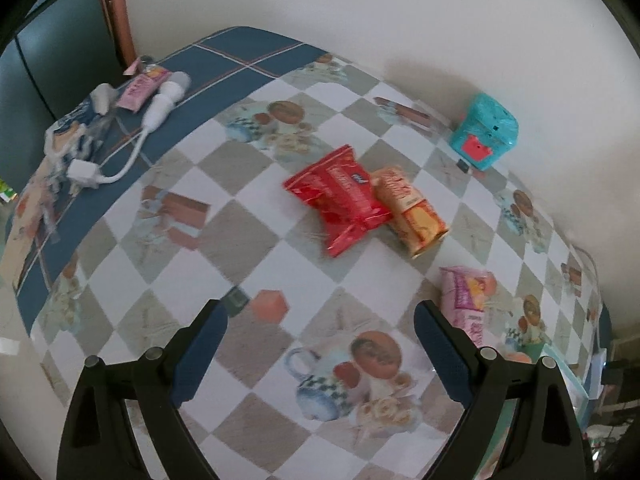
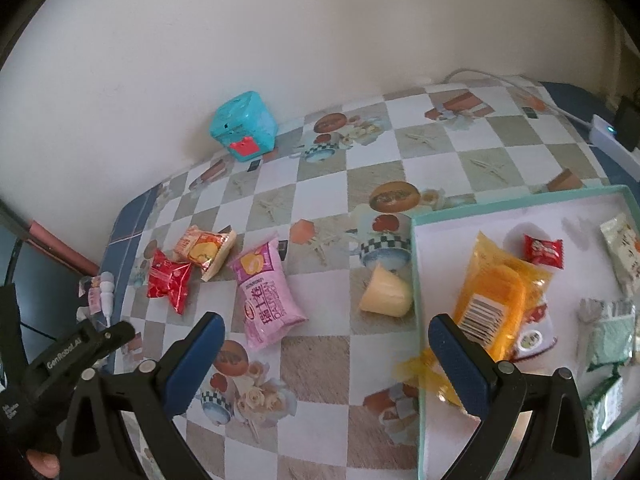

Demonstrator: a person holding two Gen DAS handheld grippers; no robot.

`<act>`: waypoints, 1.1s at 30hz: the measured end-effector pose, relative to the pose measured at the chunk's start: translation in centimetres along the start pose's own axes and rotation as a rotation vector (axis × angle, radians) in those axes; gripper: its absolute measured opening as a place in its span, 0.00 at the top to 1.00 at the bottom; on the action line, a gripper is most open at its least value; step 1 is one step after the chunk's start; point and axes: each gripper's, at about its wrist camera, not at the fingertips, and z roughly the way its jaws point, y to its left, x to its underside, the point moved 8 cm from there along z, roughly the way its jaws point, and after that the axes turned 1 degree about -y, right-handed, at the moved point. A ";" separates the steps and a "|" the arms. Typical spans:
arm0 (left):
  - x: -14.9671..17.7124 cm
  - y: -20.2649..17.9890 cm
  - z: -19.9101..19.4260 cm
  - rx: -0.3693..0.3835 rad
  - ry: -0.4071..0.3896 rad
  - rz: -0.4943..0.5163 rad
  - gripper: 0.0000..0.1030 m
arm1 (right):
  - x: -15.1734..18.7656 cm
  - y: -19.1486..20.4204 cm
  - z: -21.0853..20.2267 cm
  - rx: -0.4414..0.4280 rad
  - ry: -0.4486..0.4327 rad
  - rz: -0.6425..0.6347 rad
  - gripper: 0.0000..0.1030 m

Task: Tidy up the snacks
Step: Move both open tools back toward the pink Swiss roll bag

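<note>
Both the left gripper [image 1: 320, 344] and right gripper [image 2: 326, 356] hover wide apart, holding nothing; the pink packet [image 2: 266, 296] lies loose outside the tray [image 2: 416, 264], likely awaiting collection.

On the bench a crinkled red snack packet [image 2: 168, 280] lies flat, touching an orange biscuit pack [image 2: 205, 250] beside it; a pink Swiss-roll packet [image 2: 267, 295] lies flat nearby, apart from both; a pale yellow jelly cup [image 2: 386, 293] rests tipped on its side just outside the teal-rimmed tray [image 2: 416, 264]; inside the tray a yellow-orange packet [image 2: 496, 300] shows its barcode, with a small red candy [image 2: 543, 251] just beyond it and several green-and-white packets [image 2: 612, 330] along the right side.
</note>
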 end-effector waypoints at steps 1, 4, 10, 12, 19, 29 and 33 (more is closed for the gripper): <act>-0.1 -0.3 0.2 0.000 -0.001 0.002 0.08 | -0.1 0.1 0.2 -0.003 -0.002 -0.003 0.00; -0.4 -1.5 0.8 0.014 0.003 0.016 0.08 | -0.6 0.3 0.7 0.003 -0.011 -0.010 0.00; -0.6 -3.5 2.1 0.038 0.007 0.054 0.08 | -1.7 -0.8 1.9 0.083 -0.016 -0.023 0.00; -0.6 -4.3 2.7 0.048 0.010 0.068 0.08 | -1.9 -1.2 2.3 0.104 -0.013 -0.025 0.00; 0.4 -7.2 5.0 0.100 0.054 0.134 0.08 | -2.2 -2.7 3.5 0.214 0.002 -0.070 0.00; 2.4 -10.7 7.2 0.163 0.108 0.180 0.08 | -2.1 -3.7 4.2 0.318 0.009 -0.118 0.00; 2.9 -11.4 7.9 0.166 0.113 0.193 0.08 | -2.3 -4.3 3.9 0.332 0.002 -0.108 0.00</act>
